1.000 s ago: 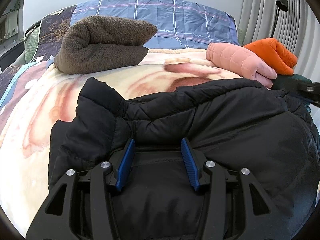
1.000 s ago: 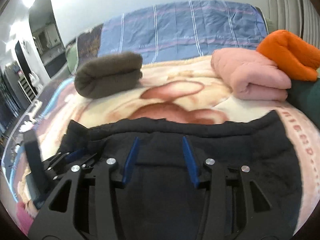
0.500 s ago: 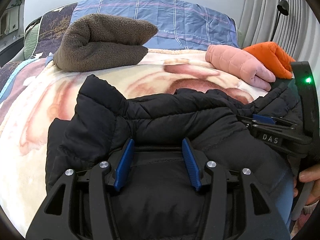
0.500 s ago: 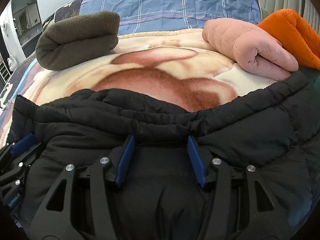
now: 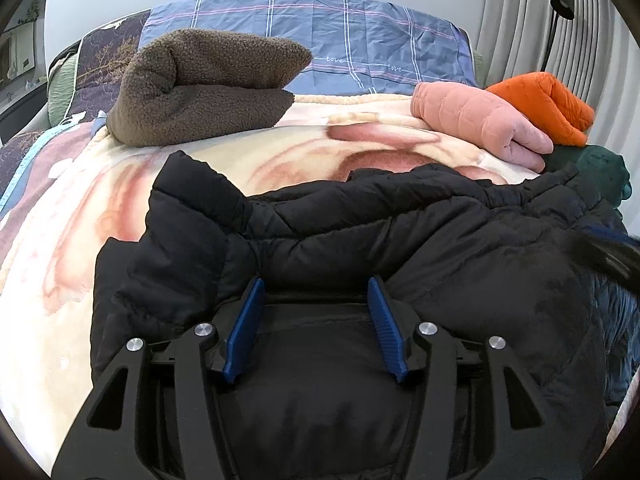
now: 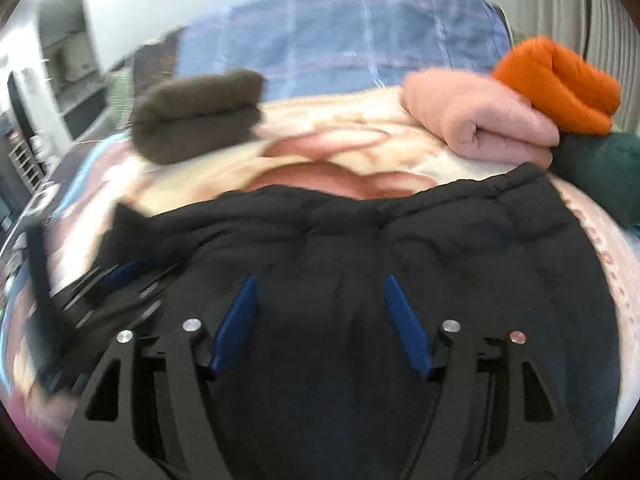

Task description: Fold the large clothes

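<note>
A black puffer jacket (image 5: 360,232) lies bunched on the bed's cream and pink blanket (image 5: 60,240). My left gripper (image 5: 316,288) is open, its blue fingers (image 5: 244,320) resting on the jacket's near part, nothing pinched between them. In the right wrist view, blurred by motion, the jacket (image 6: 460,240) fills the lower half and my right gripper (image 6: 320,284) is open over it, holding nothing. The left gripper (image 6: 120,276) shows at that view's left edge. The right gripper (image 5: 608,256) is a dark blur at the left wrist view's right edge.
Folded clothes lie at the far side of the bed: a brown fleece (image 5: 200,88) at the left, a pink quilted piece (image 5: 480,120), an orange one (image 5: 548,104) and a dark green one (image 5: 596,168) at the right. A blue plaid pillow (image 5: 360,36) stands behind.
My right gripper has swung back to the right and opened a little wider, leaving the left wrist view's middle right. The left gripper has stayed in place, open on the jacket.
</note>
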{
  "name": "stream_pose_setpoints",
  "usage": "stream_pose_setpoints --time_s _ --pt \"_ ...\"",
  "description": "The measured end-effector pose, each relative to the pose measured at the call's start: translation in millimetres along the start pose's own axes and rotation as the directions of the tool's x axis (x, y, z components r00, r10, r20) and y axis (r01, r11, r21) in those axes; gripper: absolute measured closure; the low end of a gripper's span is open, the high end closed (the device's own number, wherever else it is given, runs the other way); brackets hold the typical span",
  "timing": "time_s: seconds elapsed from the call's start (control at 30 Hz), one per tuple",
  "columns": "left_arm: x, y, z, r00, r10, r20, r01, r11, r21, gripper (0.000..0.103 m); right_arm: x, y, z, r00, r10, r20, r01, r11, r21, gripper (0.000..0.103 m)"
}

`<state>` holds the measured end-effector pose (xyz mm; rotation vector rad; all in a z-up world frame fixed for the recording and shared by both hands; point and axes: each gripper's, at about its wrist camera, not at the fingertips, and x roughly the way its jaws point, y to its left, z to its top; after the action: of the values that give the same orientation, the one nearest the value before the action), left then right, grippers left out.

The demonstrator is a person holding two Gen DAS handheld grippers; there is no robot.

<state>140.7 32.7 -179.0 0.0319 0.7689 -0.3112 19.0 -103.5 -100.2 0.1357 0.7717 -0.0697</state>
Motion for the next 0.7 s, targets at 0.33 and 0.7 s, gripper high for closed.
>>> stream_pose_setpoints --time_s 0.33,0.7 --pt "-1.1 -2.8 -1.0 1.0 -0.01 0.004 0.01 1.0 0.003 0.045 27.6 9.7 -63.1 0.994 -0.025 -0.11 0.014 0.994 -0.104 0.03" --pt "-2.9 -0.9 -2.2 1.0 -0.019 0.008 0.019 1.0 -0.001 0.044 -25.4 0.6 -95.2 0.982 0.085 -0.17 -0.11 0.983 -0.144 0.052"
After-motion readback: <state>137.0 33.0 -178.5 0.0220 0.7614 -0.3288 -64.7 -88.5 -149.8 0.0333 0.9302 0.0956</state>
